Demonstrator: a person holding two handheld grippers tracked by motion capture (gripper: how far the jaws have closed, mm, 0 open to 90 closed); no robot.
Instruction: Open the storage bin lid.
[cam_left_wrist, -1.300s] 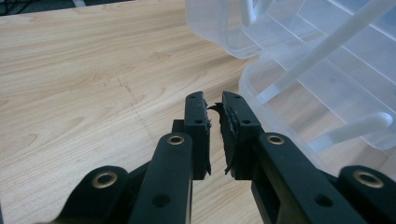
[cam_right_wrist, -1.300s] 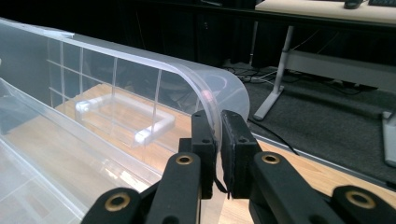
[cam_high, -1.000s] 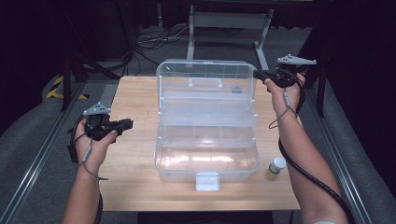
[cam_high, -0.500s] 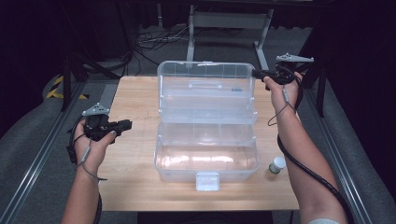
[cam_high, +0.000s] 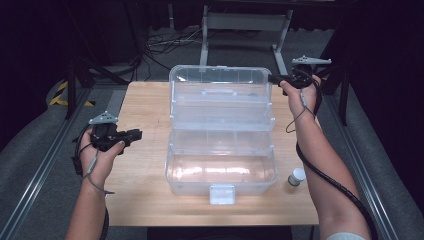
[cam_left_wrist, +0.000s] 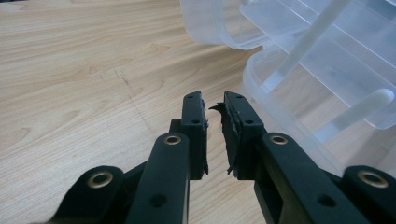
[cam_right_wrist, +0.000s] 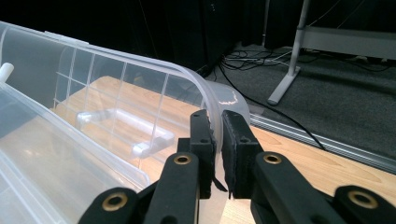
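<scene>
A clear plastic organiser box (cam_high: 220, 170) stands open in the middle of the wooden table (cam_high: 145, 105), its tiers fanned out and its lid (cam_high: 220, 79) raised at the far side. My right gripper (cam_high: 272, 78) is at the lid's upper right corner. In the right gripper view its jaws (cam_right_wrist: 215, 116) are shut on the lid's curved rim (cam_right_wrist: 212, 100). My left gripper (cam_high: 137, 133) hovers left of the box, apart from it. In the left gripper view the jaws (cam_left_wrist: 213, 100) are nearly together with nothing between them, and the box wall (cam_left_wrist: 280, 107) lies just to the right.
A small bottle with a white cap (cam_high: 297, 176) stands on the table by the box's front right corner, beside my right forearm. A white latch (cam_high: 222, 193) sticks out at the box's front. Metal stand legs (cam_high: 245, 22) and cables lie on the floor beyond the table.
My right gripper has shifted slightly left at the lid's corner. The left gripper and the box have barely moved.
</scene>
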